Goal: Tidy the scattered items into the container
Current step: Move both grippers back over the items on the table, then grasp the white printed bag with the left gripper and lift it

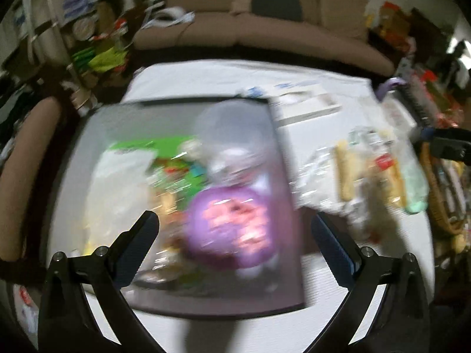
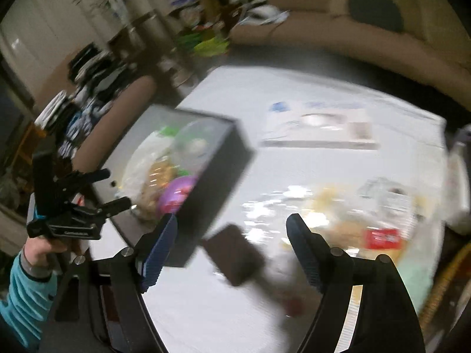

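Both grippers, left and right, gape empty. The bin already holds several items. Blurred packets, perhaps snacks, remain on the table

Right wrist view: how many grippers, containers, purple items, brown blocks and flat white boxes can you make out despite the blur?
grippers: 2, the left gripper and the right gripper
dark container: 1
purple round item: 1
brown block: 1
flat white box: 1
Total: 6
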Demonstrator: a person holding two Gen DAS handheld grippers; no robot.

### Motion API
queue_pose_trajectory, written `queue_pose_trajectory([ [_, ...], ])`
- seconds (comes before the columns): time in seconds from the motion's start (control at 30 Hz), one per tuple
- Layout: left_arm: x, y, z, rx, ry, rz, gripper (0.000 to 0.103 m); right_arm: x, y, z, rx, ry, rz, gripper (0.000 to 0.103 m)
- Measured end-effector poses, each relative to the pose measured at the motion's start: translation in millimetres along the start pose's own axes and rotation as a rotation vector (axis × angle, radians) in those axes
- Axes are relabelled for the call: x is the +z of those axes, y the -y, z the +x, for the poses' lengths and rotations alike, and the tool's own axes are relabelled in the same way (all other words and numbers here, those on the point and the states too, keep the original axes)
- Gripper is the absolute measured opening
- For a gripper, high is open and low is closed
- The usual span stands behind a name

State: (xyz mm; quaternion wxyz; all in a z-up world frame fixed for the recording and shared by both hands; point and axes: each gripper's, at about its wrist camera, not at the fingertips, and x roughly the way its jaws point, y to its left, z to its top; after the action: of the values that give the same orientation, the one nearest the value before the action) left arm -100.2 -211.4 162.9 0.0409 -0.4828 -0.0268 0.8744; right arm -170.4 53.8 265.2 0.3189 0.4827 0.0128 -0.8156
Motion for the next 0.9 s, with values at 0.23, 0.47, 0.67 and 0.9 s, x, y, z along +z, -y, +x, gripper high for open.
queue_pose_trajectory([
  [0.23,28,109,49,-0.176,-0.036,0.042,0.103,-49,87,-88,-0.099,0.165,0.127,0.08],
  [0.47,73,192,125,-0.336,-0.107,-0.017,0.103,-105,117,-93,-0.215,0.241,0.158,0.08],
  [0.67,102,267,180,-0.379,-0.17,0.066,0.103,-129,142,-68,-0.315,0.223,0.151,0.08],
  [0.9,111,347,228,-0.303,-0.234,0.206,0.103,-153,173,-69,-0.281,0.199,0.199,0.08],
])
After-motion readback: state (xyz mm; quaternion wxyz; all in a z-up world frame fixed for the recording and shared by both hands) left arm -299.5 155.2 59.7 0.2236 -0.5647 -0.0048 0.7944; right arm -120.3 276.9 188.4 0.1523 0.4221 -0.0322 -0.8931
